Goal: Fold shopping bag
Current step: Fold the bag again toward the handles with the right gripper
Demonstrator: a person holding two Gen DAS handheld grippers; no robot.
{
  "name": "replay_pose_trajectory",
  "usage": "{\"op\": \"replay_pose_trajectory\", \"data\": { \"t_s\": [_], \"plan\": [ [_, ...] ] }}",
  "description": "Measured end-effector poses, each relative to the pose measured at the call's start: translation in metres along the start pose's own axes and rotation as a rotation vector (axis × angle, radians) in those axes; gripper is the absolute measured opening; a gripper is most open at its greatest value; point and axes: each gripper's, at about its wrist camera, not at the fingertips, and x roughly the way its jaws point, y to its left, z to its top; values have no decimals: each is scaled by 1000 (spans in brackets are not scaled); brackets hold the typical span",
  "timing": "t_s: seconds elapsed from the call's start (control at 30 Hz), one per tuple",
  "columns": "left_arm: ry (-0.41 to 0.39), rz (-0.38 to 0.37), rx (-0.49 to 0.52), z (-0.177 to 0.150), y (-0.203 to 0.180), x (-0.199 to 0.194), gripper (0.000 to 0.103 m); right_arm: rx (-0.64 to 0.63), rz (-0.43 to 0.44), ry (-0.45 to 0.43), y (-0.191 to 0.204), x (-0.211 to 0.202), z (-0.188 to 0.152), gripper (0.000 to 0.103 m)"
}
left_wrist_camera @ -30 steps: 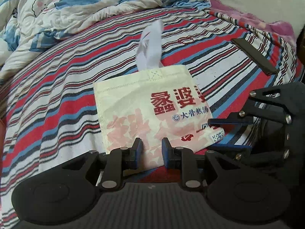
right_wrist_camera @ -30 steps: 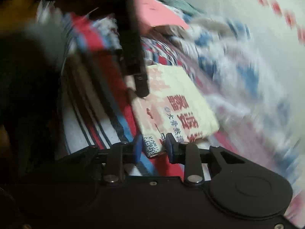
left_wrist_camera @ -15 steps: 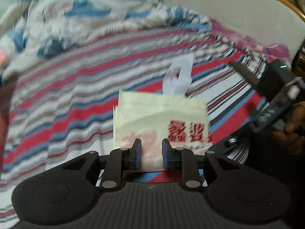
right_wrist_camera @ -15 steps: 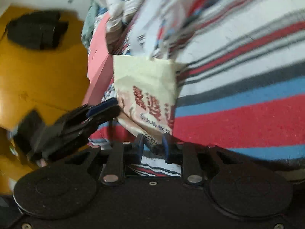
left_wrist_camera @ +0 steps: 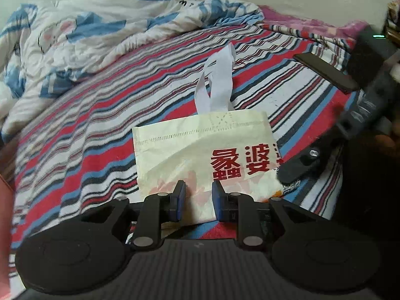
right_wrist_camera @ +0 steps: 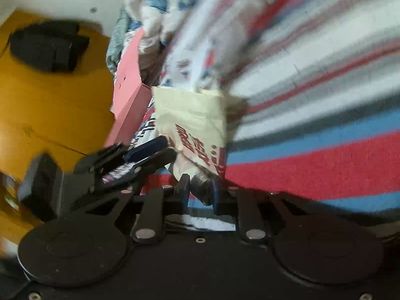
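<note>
A cream shopping bag (left_wrist_camera: 200,147) with red Chinese characters lies folded on the striped bed, its white handles (left_wrist_camera: 217,80) pointing away. My left gripper (left_wrist_camera: 198,200) holds the bag's near edge between its blue pads, with a narrow gap. My right gripper (right_wrist_camera: 200,192) is shut on the bag's corner (right_wrist_camera: 197,130); this view is blurred. The right gripper's body also shows at the right of the left wrist view (left_wrist_camera: 325,155). The left gripper appears at the left of the right wrist view (right_wrist_camera: 140,155).
A red, blue and white striped sheet (left_wrist_camera: 100,135) covers the bed. A crumpled white and blue quilt (left_wrist_camera: 87,30) lies at the far side. A flat black object (left_wrist_camera: 325,70) rests at the right. A yellow floor (right_wrist_camera: 50,105) and a pink box (right_wrist_camera: 130,90) lie beside the bed.
The bag's right part has been folded over, so it is now narrower. The right gripper swung around with the bag's corner. The handles now lie straighter.
</note>
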Motion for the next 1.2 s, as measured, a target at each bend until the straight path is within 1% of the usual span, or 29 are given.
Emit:
{"op": "replay_pose_trajectory", "data": {
  "t_s": [0.1,0.17,0.2,0.27,0.3,0.33,0.43,0.47,0.5,0.6,0.67,0.7,0.73,0.83,0.9,0.97,1.03,1.07,1.13,1.2],
  "plan": [
    [11,-37,-53,0,10,3,21,-390,-184,-79,47,-5,-24,18],
    [13,-39,-61,0,11,4,21,-635,-296,-110,71,-1,-46,18],
    [14,-37,-62,0,10,4,21,-746,-344,-122,81,2,-57,18],
    [13,-34,-62,0,9,4,21,-942,-413,-142,95,3,-75,19],
    [12,-34,-64,0,9,4,21,-1028,-445,-140,101,7,-82,21],
    [12,-36,-66,-1,9,4,21,-1089,-474,-120,103,15,-85,25],
    [16,-42,-70,0,11,4,21,-1235,-535,-68,101,32,-88,30],
    [19,-44,-73,0,11,4,21,-1293,-560,-58,100,37,-91,30],
    [22,-47,-75,0,12,4,21,-1324,-575,-55,99,40,-94,30],
    [29,-53,-83,0,12,3,21,-1283,-560,-66,92,40,-89,28],
    [31,-61,-95,-1,13,2,21,-1220,-521,-86,88,34,-85,25],
    [35,-70,-106,-1,15,1,21,-1161,-488,-92,86,30,-80,24],
    [40,-79,-116,-2,16,0,21,-1053,-431,-90,83,25,-69,24],
    [62,-109,-146,-4,21,-5,21,-662,-228,-54,59,7,-30,23],
    [75,-120,-152,-3,22,-8,21,-441,-124,-10,37,2,-13,23],
    [65,-125,-155,-3,23,-10,21,-251,-47,33,17,2,0,23],
    [26,-107,-140,-1,21,-14,22,-114,2,61,0,3,10,21],
    [0,-95,-116,1,18,-18,22,-75,17,69,-5,3,13,21],
    [-29,-101,-75,2,11,-26,22,4,46,85,-16,4,19,19],
    [-48,-105,-37,4,5,-32,22,53,67,96,-23,4,22,19]
  ]
}}
